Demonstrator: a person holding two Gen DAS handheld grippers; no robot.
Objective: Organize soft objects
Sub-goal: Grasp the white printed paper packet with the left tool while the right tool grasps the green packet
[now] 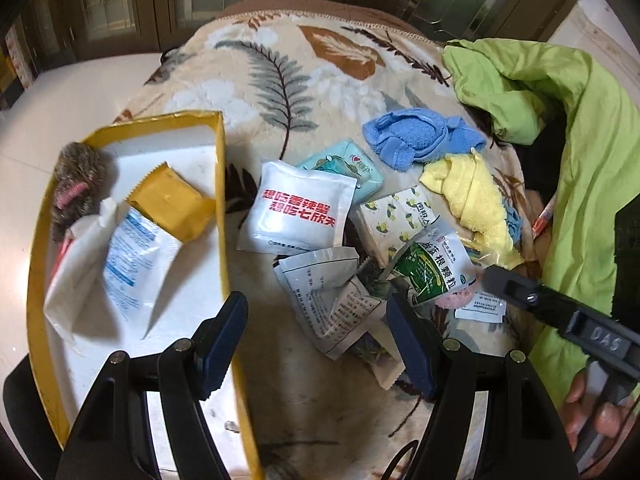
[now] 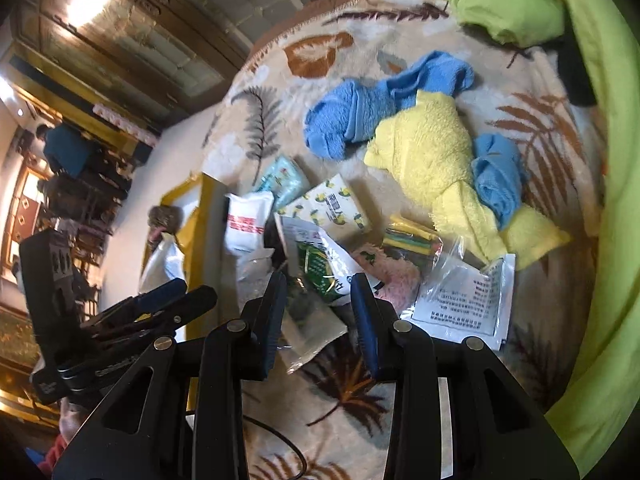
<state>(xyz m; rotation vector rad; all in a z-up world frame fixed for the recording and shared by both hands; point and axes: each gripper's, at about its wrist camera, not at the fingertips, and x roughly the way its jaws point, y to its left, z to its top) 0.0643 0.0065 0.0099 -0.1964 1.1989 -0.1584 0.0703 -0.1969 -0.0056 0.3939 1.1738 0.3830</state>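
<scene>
Soft packets and cloths lie heaped on a leaf-print blanket [image 1: 280,80]. My left gripper [image 1: 316,344] is open, one finger over the yellow box's wall [image 1: 222,160], the other over white printed sachets [image 1: 328,292]; nothing is between its pads. My right gripper [image 2: 318,312] hovers with its jaws a little apart above a green sachet [image 2: 320,268], the pads not pressing on it. In the left wrist view its tip [image 1: 486,276] is by the green sachet [image 1: 432,268]. Blue towel [image 2: 360,116] and yellow towel [image 2: 432,160] lie farther back.
The yellow box holds a golden packet [image 1: 172,208], a white-blue packet [image 1: 132,256] and a fuzzy brown item [image 1: 76,184]. A red-lettered white packet [image 1: 298,212], teal tissue pack [image 1: 344,164] and lemon-print pack [image 1: 396,212] lie beside it. Green cloth [image 1: 560,120] borders the right. A person's hand [image 1: 600,412] shows.
</scene>
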